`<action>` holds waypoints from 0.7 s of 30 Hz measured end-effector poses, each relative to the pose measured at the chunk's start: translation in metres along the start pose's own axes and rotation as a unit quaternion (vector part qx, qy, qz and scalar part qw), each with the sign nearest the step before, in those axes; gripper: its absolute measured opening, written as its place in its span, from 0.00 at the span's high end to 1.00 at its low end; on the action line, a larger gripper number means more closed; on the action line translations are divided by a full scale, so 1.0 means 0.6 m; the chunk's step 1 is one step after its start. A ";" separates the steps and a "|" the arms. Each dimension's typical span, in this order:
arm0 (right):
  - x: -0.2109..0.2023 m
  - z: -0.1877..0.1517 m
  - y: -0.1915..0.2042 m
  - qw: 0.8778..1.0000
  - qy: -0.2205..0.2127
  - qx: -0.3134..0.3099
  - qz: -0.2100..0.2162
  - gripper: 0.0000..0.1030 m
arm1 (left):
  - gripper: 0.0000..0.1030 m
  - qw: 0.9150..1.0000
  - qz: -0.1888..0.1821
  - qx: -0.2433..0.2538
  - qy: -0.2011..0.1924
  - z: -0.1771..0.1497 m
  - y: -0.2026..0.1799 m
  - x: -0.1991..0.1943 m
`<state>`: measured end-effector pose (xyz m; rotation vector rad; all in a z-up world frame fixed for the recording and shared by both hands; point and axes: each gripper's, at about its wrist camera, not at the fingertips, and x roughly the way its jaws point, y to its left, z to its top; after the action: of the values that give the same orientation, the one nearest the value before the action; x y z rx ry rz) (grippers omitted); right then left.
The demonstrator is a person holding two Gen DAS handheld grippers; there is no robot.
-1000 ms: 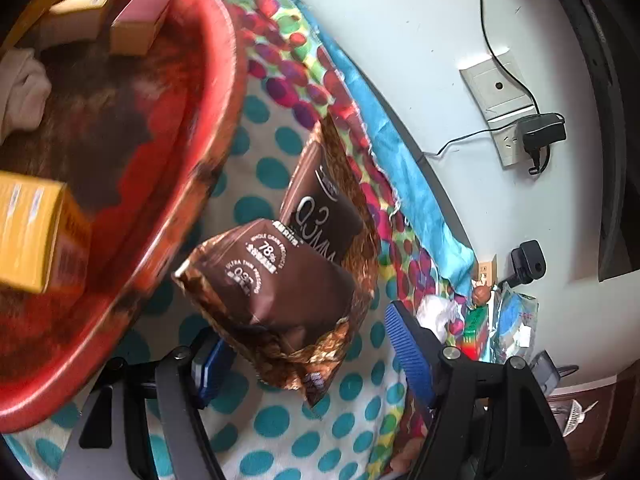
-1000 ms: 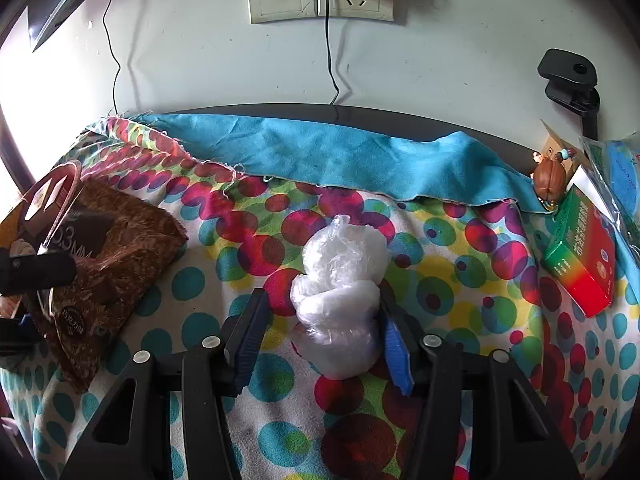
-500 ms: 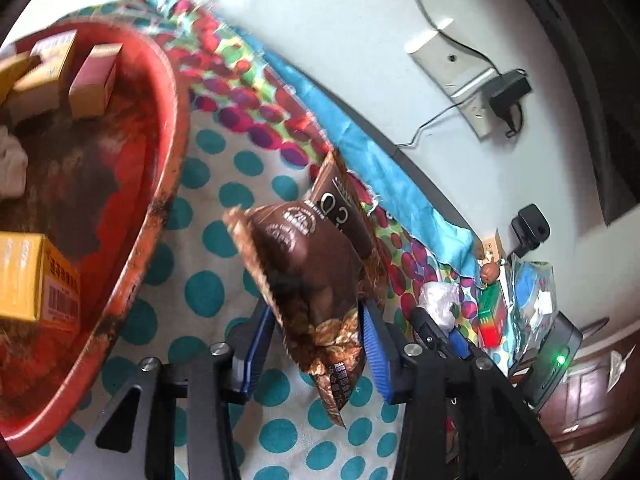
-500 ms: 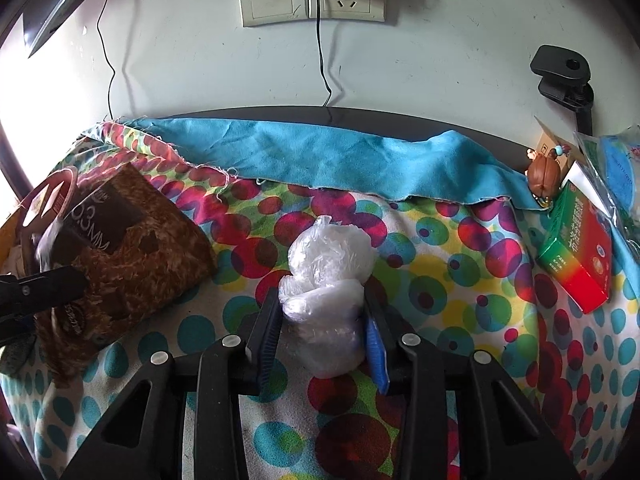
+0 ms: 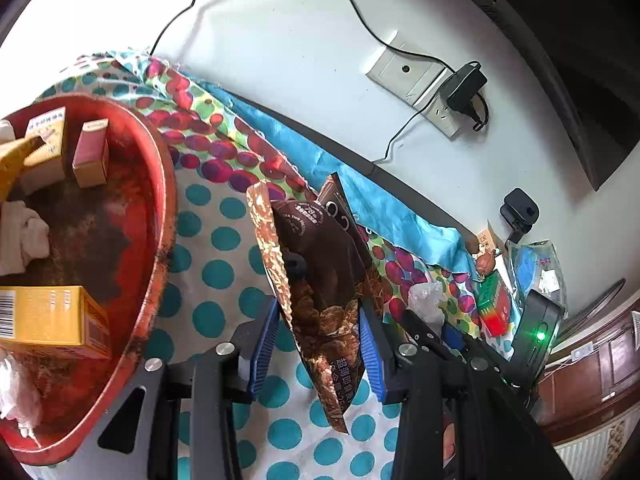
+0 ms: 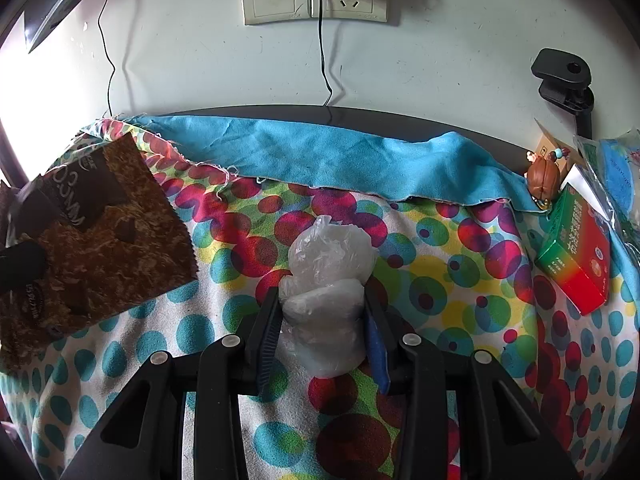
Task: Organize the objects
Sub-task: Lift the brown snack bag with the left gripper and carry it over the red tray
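- Polka-dot cloth [image 6: 460, 276], soft and wrinkled, covers your table below a white wall.
- Your left gripper [image 5: 316, 344] has just been closing and pinches a glossy brown snack bag [image 5: 324, 280], held beside the round red tray [image 5: 160, 216].
- Your right gripper [image 6: 324, 328] squeezes a crinkled clear plastic bag [image 6: 328, 276] resting on the cloth.
- Rectangular green-red box [image 6: 576, 256] lies well apart.

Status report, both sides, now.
Left hand-held gripper shut on brown snack bag, just closed. Right hand-held gripper shut on clear plastic bag. Red basin alongside, path open.
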<state>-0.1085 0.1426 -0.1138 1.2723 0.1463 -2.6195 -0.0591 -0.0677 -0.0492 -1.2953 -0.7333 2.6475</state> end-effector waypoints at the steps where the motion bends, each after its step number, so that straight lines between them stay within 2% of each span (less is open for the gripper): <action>1: 0.000 0.000 0.000 1.000 0.000 0.000 0.000 0.64 | 0.62 1.000 0.005 0.006 -0.001 0.000 -0.002 -0.002; 9: 0.002 0.002 0.004 1.000 0.001 -0.003 -0.004 0.64 | 0.62 0.998 0.028 0.047 -0.016 0.000 -0.018 -0.028; 21: 0.001 0.003 0.002 1.000 0.001 -0.003 -0.004 0.64 | 0.62 0.991 0.058 0.111 -0.036 0.003 -0.040 -0.077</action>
<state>-0.1097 0.1408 -0.1132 1.2742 0.1605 -2.6232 -0.0342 -0.0607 -0.0040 -1.2238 -0.3672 2.7838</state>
